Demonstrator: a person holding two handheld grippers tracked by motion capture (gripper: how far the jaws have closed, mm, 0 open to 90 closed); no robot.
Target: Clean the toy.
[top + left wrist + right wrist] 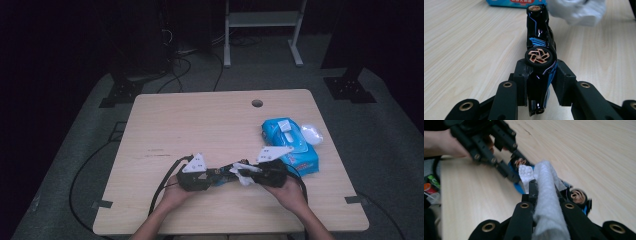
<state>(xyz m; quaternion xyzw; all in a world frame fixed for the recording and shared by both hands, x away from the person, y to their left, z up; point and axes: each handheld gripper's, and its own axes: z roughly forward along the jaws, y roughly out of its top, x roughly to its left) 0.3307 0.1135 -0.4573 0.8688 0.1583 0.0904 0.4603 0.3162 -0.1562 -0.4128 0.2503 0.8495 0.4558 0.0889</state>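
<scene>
A black and blue toy car (539, 40) with copper wheels is clamped on its side between the pads of my left gripper (541, 75), just above the wooden table (200, 125). My right gripper (544, 190) is shut on a white wipe (546, 195), whose end lies against the car (577, 196). In the high view the left gripper (220, 175) and the right gripper (246, 175) face each other near the table's front edge, with the car (226, 172) and the wipe (245, 172) between them.
A blue pack of wipes (292, 145) lies at the right of the table, with a white crumpled piece (311, 133) beside it. A round cable hole (257, 103) sits near the far edge. Cables trail off the front left.
</scene>
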